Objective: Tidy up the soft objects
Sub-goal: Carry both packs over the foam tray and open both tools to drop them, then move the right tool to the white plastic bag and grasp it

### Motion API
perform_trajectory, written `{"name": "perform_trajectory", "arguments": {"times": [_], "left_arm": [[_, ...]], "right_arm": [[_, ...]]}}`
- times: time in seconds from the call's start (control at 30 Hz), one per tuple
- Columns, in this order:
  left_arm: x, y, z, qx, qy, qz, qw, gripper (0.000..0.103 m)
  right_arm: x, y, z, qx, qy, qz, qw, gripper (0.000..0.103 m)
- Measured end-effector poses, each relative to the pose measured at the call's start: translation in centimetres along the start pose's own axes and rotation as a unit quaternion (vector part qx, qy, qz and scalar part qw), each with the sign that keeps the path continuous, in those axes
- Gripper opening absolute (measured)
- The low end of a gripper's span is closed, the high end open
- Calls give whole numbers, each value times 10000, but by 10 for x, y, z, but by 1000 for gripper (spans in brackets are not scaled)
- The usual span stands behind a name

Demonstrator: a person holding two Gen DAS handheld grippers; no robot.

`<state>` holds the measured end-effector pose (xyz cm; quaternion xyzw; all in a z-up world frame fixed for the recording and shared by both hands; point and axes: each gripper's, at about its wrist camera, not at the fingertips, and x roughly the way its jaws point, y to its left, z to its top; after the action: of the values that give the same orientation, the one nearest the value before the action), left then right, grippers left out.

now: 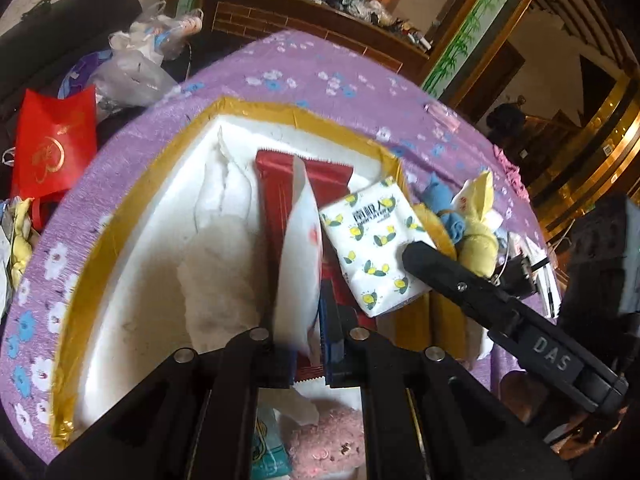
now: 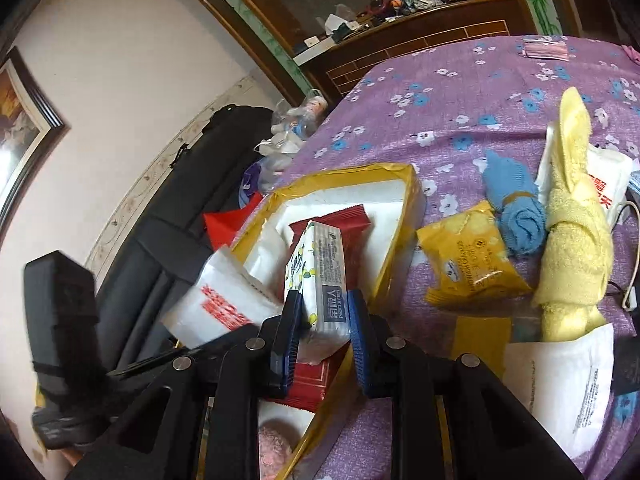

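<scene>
Looking down the left wrist view first: the left gripper (image 1: 310,354) is clamped on a thin white plastic pouch with a red spot (image 1: 299,256), held on edge, its long axis running straight away from the camera over the white foam box with gold tape round its rim (image 1: 120,220). Under the pouch, inside the box, lies a dark red foil packet (image 1: 276,184), its long axis also pointing away, zigzag end farthest. Just right of the pouch, over the box's right rim, a white tissue pack printed with yellow lemons (image 1: 372,240) sits tilted, and the black finger of the right gripper (image 1: 416,258) touches its near corner. Beyond the box's right rim, on the purple floral tablecloth (image 1: 320,76), a rolled blue cloth (image 1: 446,216) and a rolled yellow towel (image 1: 478,236) lie side by side.

Over to the right wrist view: the right gripper (image 2: 322,334) squeezes the lemon tissue pack (image 2: 320,280) between its blue pads (image 2: 286,334), pack on its narrow side, long axis pointing away into the box (image 2: 396,240). Left of it, the white pouch (image 2: 222,300) shows red print, with the left gripper's black body beside it. Right of the box sit a yellow cracker packet (image 2: 472,258), the blue roll (image 2: 516,208) and the yellow towel (image 2: 576,236), both rolls lengthwise away from the camera.
</scene>
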<state>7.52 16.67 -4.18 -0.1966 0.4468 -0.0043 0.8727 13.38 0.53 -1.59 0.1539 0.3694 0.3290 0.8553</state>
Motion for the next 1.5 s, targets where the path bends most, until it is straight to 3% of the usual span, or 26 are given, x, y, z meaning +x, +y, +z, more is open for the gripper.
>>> {"name": "perform_trajectory", "arguments": {"times": [0.1,0.17,0.23,0.3,0.43,0.6,0.67,0.7,0.77,0.87,0.97,1.13,1.33,1.5], "left_arm": [[0,3,-4,-91,-34,-141,9999,8],[0,6,-9,-248,100,-328,9991,15],[-1,4,-16,-222,258,-501,9982,28],[-9,0,-26,-92,219,-401,9989,37],[-38,-2,-44,-120,-317,30,9994,38],[-50,-14,-58,302,-364,215,9987,38],[-61,-14,-63,225,-530,116,9983,38],[-70,-15,-67,169,-678,-109,9975,38],[-82,-22,-72,363,-822,-317,9955,38],[-98,-39,-76,608,-1227,-44,9906,38],[-97,-63,-79,991,-1029,-266,9894,38],[-70,-103,-93,1492,-619,-165,9867,38],[-42,-116,-111,1693,12,-57,9855,38],[-40,-112,-112,1550,111,-155,9877,38]], "right_arm": [[7,10,2,-137,62,25,9999,29],[8,11,3,-153,64,63,9998,37],[3,5,1,-127,1,209,9997,57],[-4,1,3,-97,-214,266,9994,75],[-13,-10,-2,7,-378,506,9980,75],[-21,-18,-6,29,-481,459,9978,75],[-31,-22,-9,9,-546,457,9975,75],[-39,-24,-11,8,-570,472,9973,75],[-59,-34,-19,68,-561,536,9970,75],[-87,-54,-33,145,-422,510,9977,75],[-113,-75,-44,272,-402,322,9983,75],[-132,-101,-56,441,-185,-238,9986,75],[-116,-101,-47,619,106,-340,9974,74],[-94,-85,-34,288,300,-959,9945,74]]}}
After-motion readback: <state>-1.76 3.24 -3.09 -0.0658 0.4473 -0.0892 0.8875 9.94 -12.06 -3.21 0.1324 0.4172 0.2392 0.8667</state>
